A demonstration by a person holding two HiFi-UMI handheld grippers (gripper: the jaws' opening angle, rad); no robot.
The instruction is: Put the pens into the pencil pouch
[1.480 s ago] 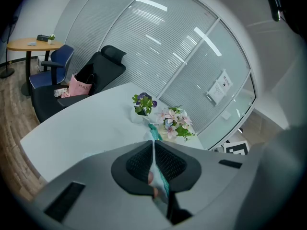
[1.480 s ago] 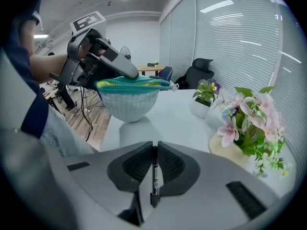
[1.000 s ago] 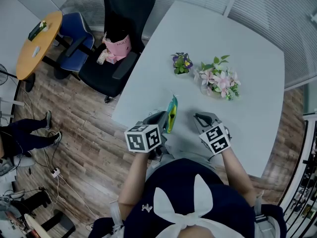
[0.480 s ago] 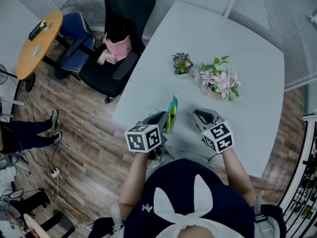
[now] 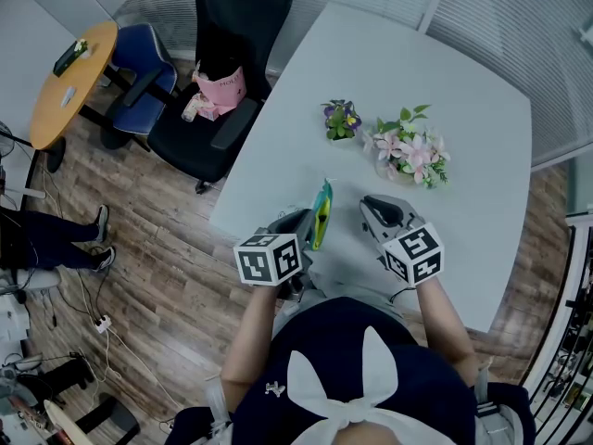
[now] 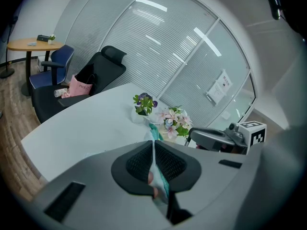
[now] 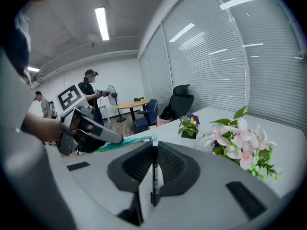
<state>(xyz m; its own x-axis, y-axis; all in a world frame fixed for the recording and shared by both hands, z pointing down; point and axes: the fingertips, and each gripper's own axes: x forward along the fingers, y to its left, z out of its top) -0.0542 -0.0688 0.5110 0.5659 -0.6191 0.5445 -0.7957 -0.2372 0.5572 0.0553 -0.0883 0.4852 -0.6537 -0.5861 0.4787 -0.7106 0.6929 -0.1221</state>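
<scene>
Clamped shut in left claw (image 6: 153,147): pencil pouch (image 6: 159,178), edge-up. Pinched in right claw (image 7: 154,150), near the left claw: one black pen (image 7: 154,174). Not yet inserted. Remaining: feed pen into pouch.

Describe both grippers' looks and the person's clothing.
The left gripper and right gripper are grey shells with black ribbed pads inside the jaws; each carries a white cube of black square markers. The person wears a dark top with a white bow shape.
</scene>
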